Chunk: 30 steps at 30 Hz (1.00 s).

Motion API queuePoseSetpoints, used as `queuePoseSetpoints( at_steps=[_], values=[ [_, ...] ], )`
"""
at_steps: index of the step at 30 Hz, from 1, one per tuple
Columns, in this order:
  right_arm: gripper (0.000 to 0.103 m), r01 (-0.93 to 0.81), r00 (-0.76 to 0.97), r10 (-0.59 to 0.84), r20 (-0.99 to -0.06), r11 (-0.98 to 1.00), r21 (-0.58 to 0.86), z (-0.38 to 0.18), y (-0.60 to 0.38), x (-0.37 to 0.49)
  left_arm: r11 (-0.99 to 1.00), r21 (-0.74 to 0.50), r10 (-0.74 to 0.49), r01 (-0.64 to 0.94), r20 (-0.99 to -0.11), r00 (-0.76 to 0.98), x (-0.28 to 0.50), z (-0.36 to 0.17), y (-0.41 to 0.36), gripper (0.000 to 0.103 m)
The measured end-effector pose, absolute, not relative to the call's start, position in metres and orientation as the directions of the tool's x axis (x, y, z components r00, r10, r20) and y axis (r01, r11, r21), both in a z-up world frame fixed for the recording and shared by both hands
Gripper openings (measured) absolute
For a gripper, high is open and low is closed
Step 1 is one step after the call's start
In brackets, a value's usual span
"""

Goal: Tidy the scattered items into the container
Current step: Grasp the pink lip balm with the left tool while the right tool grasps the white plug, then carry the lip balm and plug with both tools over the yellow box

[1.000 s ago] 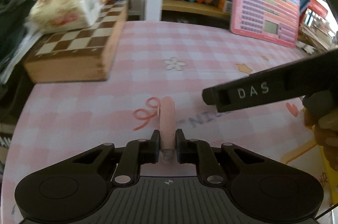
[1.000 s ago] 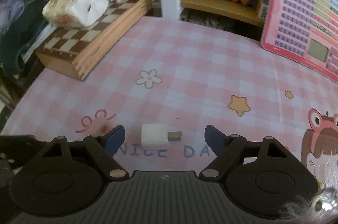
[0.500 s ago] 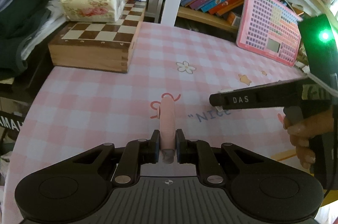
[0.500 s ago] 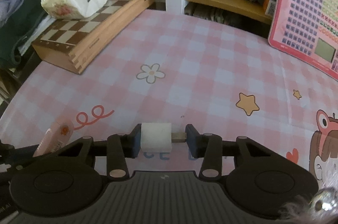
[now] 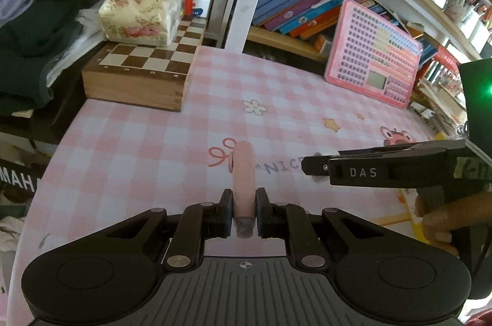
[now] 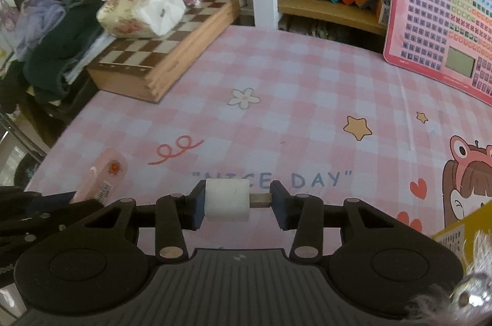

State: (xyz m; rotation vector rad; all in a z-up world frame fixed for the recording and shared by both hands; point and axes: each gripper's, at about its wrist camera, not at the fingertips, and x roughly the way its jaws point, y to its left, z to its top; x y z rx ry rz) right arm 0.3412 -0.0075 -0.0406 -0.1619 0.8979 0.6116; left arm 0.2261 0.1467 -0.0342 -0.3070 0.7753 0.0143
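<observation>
My left gripper [image 5: 243,209] is shut on a flat pink item [image 5: 243,172], held edge-on above the pink checked tablecloth [image 5: 138,147]. That pink item also shows in the right wrist view [image 6: 103,177] at the lower left. My right gripper [image 6: 236,204] is shut on a white block with a short brown stub [image 6: 227,200], lifted off the cloth. The right gripper also shows side-on in the left wrist view [image 5: 310,166], to the right of the left one. A yellow box corner [image 6: 461,233] shows at the right edge.
A wooden chess box [image 5: 138,71] with a tissue pack [image 5: 138,15] on it stands at the back left. A pink keypad toy [image 5: 372,68] leans on the bookshelf [image 5: 307,9] at the back right. Dark clothes [image 5: 30,49] lie at the left edge.
My right gripper has shut on the white block and lifted it. Both grippers have risen from the cloth, the left still holding the pink item.
</observation>
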Motion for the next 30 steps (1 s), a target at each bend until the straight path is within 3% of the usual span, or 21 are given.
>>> queuePoseSetpoints(
  at_steps=[30],
  values=[
    [0.041,-0.548,0.498,0.48,-0.723,0.82,0.166,0.014,-0.081,0.167,0.928,-0.373,-0.26,0.021,-0.605,0.752,0.096,0.014,0.118,0.013]
  ],
)
